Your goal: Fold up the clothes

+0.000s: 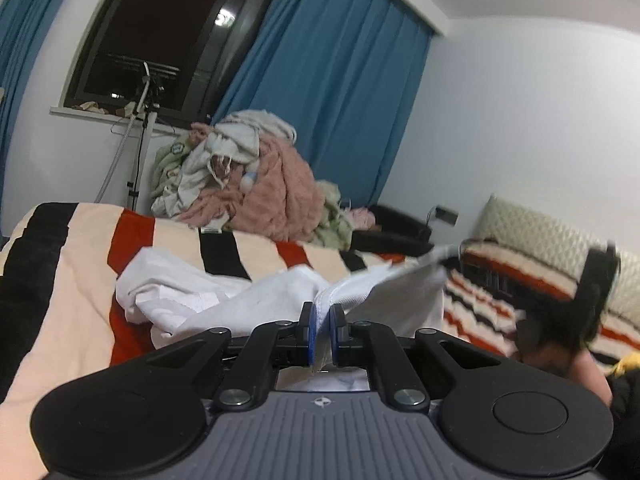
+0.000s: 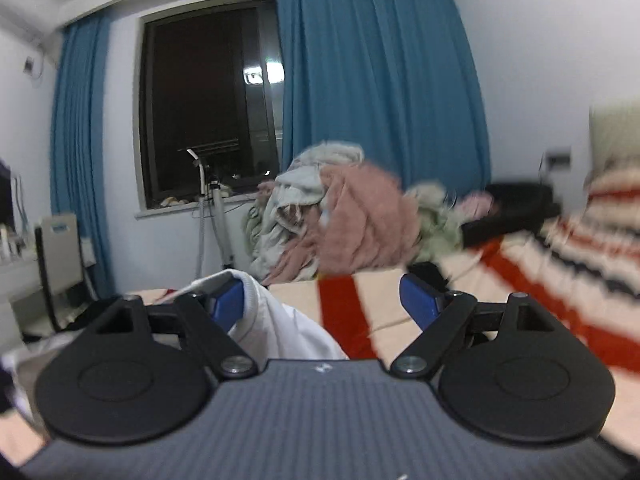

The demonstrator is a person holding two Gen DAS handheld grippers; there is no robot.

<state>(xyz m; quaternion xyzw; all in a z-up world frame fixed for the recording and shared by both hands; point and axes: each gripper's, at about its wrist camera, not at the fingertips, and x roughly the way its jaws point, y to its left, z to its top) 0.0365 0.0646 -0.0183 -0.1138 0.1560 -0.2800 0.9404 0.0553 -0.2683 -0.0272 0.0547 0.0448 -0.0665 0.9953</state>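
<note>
Covering the whole lower half of both views is a striped blanket [image 1: 72,264] in cream, red and black, and I am working above it; blue curtains [image 1: 332,80] are hanging either side of a dark window [image 1: 160,32] at upper left; a heap of unfolded clothes [image 1: 256,176], pink and pale green, is sitting at centre frame behind my work. My left gripper [image 1: 322,330] is clamping a folded edge of the white garment [image 1: 224,300], which is lying crumpled at centre on the blanket; my right gripper [image 2: 322,306] is standing wide apart, the garment's ribbed edge draping over its left finger [image 2: 228,304] but not being squeezed. Right-hand parts of both views are smearing with blur; a dark shape [image 1: 596,280] at right is hard to make out.
</note>
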